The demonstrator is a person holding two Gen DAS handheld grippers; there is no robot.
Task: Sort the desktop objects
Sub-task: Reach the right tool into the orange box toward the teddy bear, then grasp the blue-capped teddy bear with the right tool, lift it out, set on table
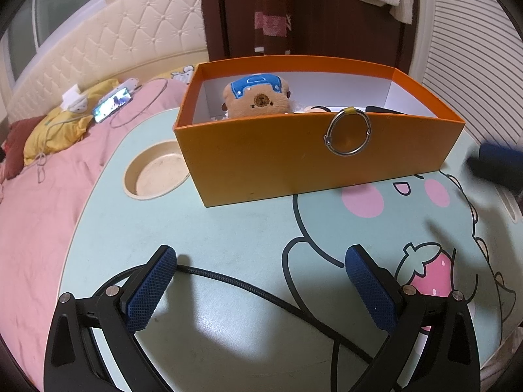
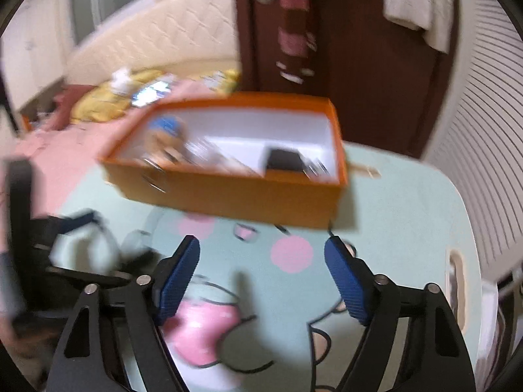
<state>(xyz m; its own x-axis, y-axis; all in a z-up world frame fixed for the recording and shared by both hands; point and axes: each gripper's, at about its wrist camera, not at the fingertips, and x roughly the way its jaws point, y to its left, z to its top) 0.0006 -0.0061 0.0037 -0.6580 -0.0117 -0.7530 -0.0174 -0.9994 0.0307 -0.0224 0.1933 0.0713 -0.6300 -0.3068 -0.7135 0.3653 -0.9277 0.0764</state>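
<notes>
Both claws, left [image 1: 261,261] and right [image 2: 261,251], wide, empty. Risk: cable [image 1: 248,285] on counter [image 1: 228,228] may snag; box [image 1: 294,156] could shift.

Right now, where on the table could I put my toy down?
Bare table lies in front of the box, between it and the left gripper. A cable crosses nearer the gripper. The box is crowded: plush and other things.
</notes>
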